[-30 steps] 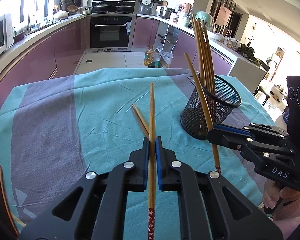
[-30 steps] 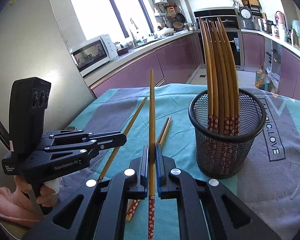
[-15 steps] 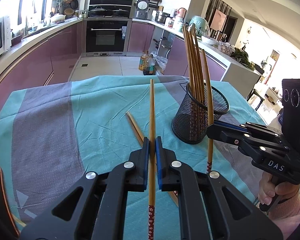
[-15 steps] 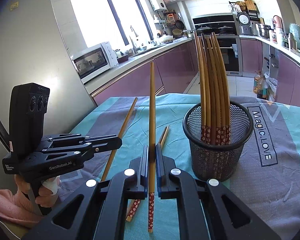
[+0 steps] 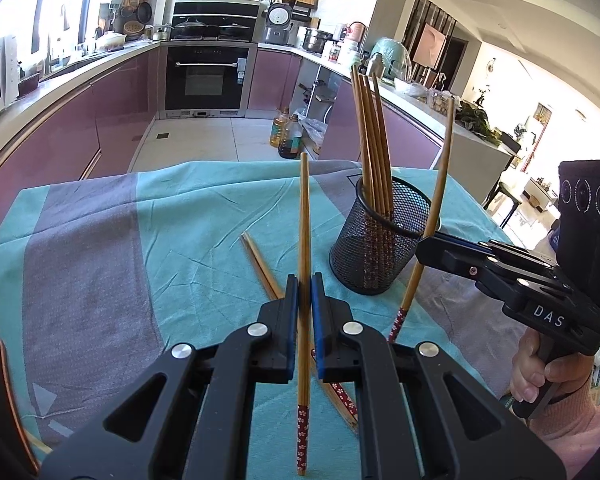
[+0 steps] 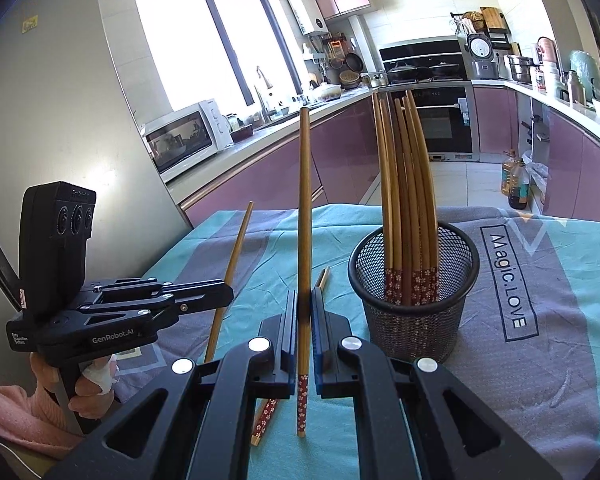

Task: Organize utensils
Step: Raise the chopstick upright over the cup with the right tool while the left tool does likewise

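My left gripper [image 5: 304,280] is shut on a wooden chopstick [image 5: 303,216] that stands almost upright, patterned red end down. My right gripper [image 6: 304,298] is shut on a second chopstick [image 6: 304,200], also upright. A black mesh cup [image 6: 416,320] with several chopsticks in it stands just right of it on the cloth. The left wrist view shows the cup [image 5: 384,248] ahead to the right, with the right gripper [image 5: 422,246] and its chopstick [image 5: 440,184] beside the rim. Two loose chopsticks [image 5: 260,264] lie on the cloth below my grippers.
A teal and grey tablecloth [image 5: 100,260] covers the table; its far edge drops to the kitchen floor. Oil bottles [image 5: 288,138] stand on the floor beyond it. Purple cabinets, an oven and a microwave [image 6: 184,136] line the walls. A hand in a pink sleeve holds each gripper.
The right gripper's chopstick has swung from leaning left to nearly upright beside the cup's rim, and it has risen a little. The left gripper holds its chopstick as before.
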Demonstrator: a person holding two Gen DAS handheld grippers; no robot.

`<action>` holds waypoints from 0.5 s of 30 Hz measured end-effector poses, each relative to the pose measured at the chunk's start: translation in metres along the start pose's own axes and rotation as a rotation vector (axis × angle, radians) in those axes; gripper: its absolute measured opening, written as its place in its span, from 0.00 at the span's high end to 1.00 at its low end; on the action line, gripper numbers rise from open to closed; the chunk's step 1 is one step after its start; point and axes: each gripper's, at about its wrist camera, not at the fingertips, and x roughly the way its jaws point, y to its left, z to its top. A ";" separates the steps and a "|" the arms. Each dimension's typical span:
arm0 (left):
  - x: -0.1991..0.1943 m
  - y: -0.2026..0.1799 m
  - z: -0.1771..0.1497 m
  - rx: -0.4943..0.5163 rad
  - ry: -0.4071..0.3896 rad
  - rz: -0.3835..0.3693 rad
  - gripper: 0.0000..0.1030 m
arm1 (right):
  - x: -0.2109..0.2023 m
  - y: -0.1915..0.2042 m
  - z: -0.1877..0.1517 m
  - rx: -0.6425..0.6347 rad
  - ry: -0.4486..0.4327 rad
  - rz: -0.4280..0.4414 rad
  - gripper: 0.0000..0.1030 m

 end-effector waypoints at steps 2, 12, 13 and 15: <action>-0.002 -0.001 0.001 0.003 -0.007 0.002 0.93 | -0.003 -0.001 0.001 0.000 -0.008 -0.001 0.95; -0.011 -0.007 0.006 0.013 -0.031 -0.011 0.93 | -0.015 -0.005 0.006 0.006 -0.039 -0.001 0.95; -0.012 -0.007 0.006 0.013 -0.033 -0.013 0.93 | -0.016 -0.005 0.007 0.006 -0.041 -0.001 0.95; -0.013 -0.007 0.008 0.013 -0.038 -0.018 0.93 | -0.017 -0.006 0.008 0.005 -0.046 -0.001 0.95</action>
